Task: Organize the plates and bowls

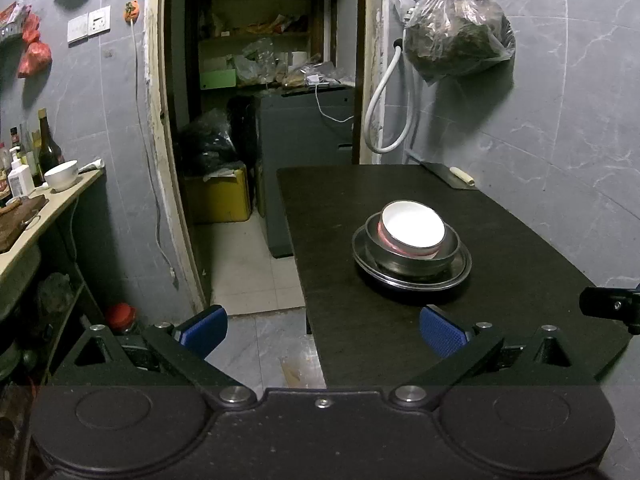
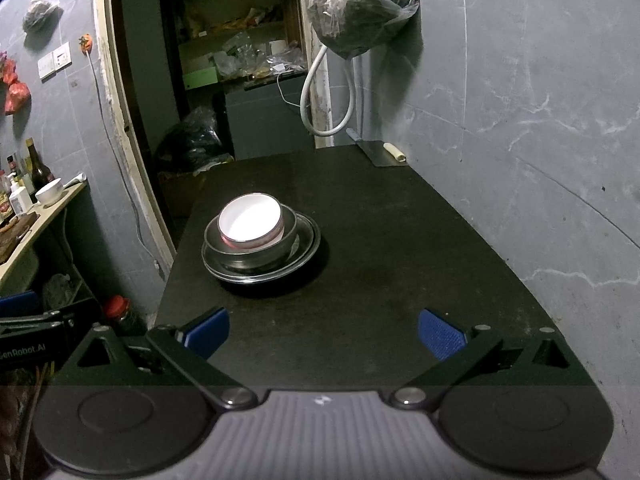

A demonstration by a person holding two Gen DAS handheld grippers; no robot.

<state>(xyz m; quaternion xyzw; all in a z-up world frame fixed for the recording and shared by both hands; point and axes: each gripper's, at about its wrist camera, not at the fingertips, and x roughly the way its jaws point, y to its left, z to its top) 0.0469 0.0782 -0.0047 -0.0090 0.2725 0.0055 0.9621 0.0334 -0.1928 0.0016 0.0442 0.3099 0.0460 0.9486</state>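
On the black table (image 1: pixel 500 240) (image 2: pixel 400 240) stands a stack: a steel plate (image 1: pixel 460 276) (image 2: pixel 308 248) at the bottom, a steel bowl (image 1: pixel 412 266) (image 2: pixel 248 262) on it, and a white bowl with a pink band (image 1: pixel 412 226) (image 2: pixel 250 220) nested inside. My left gripper (image 1: pixel 324 330) is open with nothing between its blue pads, at the table's near left edge, short of the stack. My right gripper (image 2: pixel 324 332) is open too, over the near part of the table, with the stack ahead and to its left.
A cleaver (image 1: pixel 448 174) (image 2: pixel 380 152) lies at the table's far end by the wall. A filled plastic bag (image 1: pixel 456 36) (image 2: pixel 360 8) hangs above it. A counter (image 1: pixel 52 200) at left carries bottles and a white bowl (image 1: pixel 62 174). A doorway opens behind the table.
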